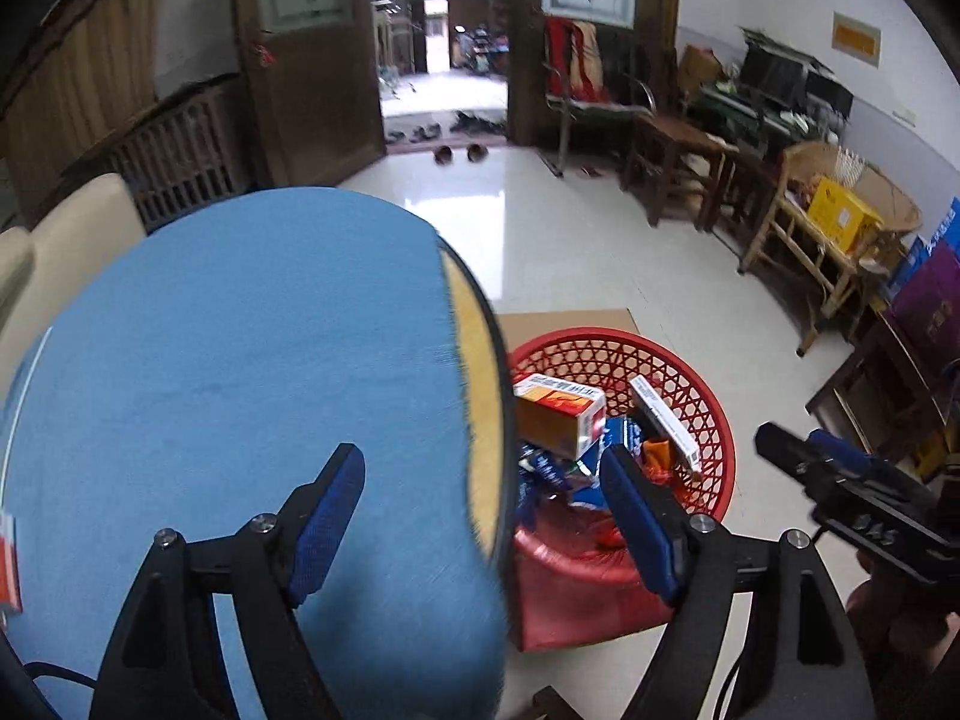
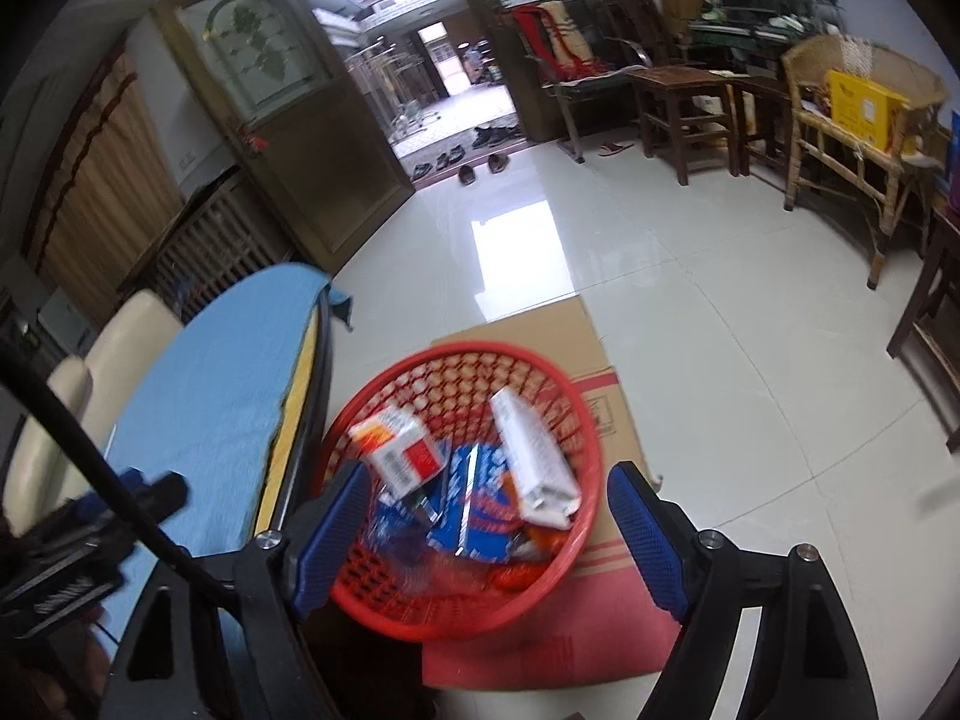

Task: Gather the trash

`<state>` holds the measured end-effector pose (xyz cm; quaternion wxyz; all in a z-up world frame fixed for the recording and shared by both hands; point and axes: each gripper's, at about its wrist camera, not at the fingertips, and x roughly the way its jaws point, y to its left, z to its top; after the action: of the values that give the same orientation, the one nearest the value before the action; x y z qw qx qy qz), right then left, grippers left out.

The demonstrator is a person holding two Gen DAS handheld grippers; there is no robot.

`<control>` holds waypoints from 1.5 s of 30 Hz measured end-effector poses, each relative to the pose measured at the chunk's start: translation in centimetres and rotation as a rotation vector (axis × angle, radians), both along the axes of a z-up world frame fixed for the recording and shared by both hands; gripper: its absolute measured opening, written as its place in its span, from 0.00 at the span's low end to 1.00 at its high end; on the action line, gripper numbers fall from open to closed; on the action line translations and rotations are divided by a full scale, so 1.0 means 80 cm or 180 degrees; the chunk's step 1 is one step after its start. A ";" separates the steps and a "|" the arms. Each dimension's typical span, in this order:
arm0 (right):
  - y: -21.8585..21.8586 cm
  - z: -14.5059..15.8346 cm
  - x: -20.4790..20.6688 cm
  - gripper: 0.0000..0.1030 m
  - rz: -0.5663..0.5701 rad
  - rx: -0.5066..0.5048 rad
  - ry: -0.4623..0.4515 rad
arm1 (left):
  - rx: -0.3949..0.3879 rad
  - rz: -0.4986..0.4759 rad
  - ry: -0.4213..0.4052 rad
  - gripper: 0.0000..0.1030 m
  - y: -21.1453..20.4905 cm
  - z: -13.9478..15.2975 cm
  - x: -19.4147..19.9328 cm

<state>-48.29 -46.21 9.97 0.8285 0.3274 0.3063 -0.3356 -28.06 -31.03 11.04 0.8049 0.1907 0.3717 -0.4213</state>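
A red mesh basket (image 1: 711, 402) (image 2: 462, 354) stands on the floor beside the round table with a blue cloth (image 1: 240, 330) (image 2: 222, 372). In it lie an orange-and-white box (image 1: 558, 414) (image 2: 399, 450), a long white box (image 1: 663, 420) (image 2: 531, 450) and blue wrappers (image 1: 549, 468) (image 2: 480, 498). My left gripper (image 1: 480, 462) (image 2: 156, 489) is open and empty, straddling the table's edge, one finger over the cloth and one over the basket. My right gripper (image 2: 489, 474) (image 1: 801, 447) hangs open and empty above the basket. A red-and-white packet (image 1: 9, 564) shows at the table's left edge.
Flattened cardboard (image 2: 540, 324) (image 1: 570, 321) lies under the basket. A cream chair (image 1: 66, 222) stands behind the table. Wooden stools (image 2: 684, 102) and a wicker chair (image 2: 852, 120) holding a yellow box line the right wall. Shoes (image 2: 480, 171) lie by the open door across shiny tiles.
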 end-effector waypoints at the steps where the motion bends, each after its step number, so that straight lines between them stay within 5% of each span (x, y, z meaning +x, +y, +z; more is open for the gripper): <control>1: 0.010 0.001 0.004 0.81 0.0043 -0.0020 0.0017 | -0.0044 0.0041 -0.0013 0.79 0.014 0.004 -0.001; 5: 0.052 0.008 0.016 0.81 0.0241 -0.0141 0.0093 | -0.0133 0.0163 -0.0072 0.80 0.053 0.015 -0.008; 8: 0.082 0.016 0.017 0.83 0.0370 -0.0227 0.0098 | -0.0246 0.0215 -0.0008 0.90 0.082 0.020 -0.014; 21: 0.169 0.030 -0.007 0.86 0.0514 -0.0514 0.0266 | -0.0364 0.0467 -0.0025 0.90 0.144 0.024 -0.043; 24: 0.173 0.041 -0.014 0.95 0.0532 -0.0581 0.0241 | -0.0380 0.0474 -0.0057 0.90 0.151 0.024 -0.048; 45: 0.171 0.042 -0.016 0.95 0.0357 -0.0615 0.0243 | -0.0292 0.0453 -0.0151 0.90 0.150 0.006 -0.062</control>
<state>-49.59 -32.54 13.30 0.8613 0.2153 0.3218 -0.3290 -33.03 -19.06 11.51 0.8494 0.1366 0.3454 -0.3750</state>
